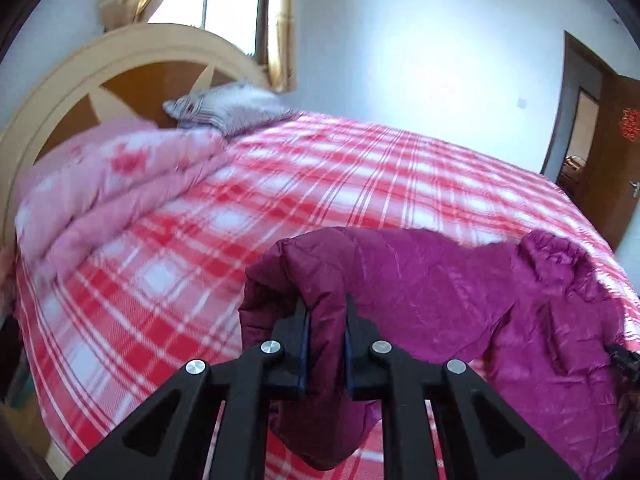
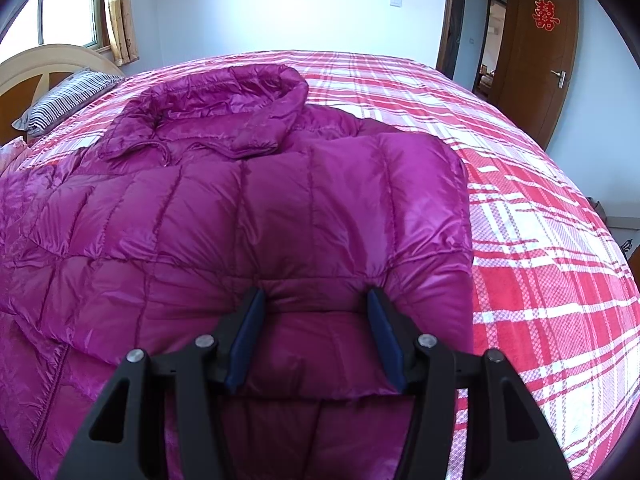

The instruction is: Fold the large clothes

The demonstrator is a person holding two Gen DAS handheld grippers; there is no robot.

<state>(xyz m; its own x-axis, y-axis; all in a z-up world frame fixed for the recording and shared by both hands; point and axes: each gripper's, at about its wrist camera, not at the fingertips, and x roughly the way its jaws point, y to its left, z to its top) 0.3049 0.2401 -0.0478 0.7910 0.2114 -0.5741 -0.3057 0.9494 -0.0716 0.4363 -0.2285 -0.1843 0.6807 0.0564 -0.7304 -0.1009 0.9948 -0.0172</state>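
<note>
1. My left claw (image 1: 328,312) pinches a raised fold of the magenta puffer jacket (image 2: 248,208), lifted off the bed (image 1: 360,168).
2. My right claw (image 2: 316,300) grips the jacket's near hem bulge, half spread.
3. Jacket lies flat, collar (image 2: 224,100) far side.
4. Plaid bedspread (image 2: 540,240) bare on the right; pink quilt (image 1: 120,192) and pillow (image 1: 228,110) by the headboard.

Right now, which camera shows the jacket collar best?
The right wrist view. There the collar lies in plain sight at the far end of the purple jacket, spread on the checked bedspread. The left wrist view shows only a bunched fold of jacket pinched in the left claw; no collar can be made out.
</note>
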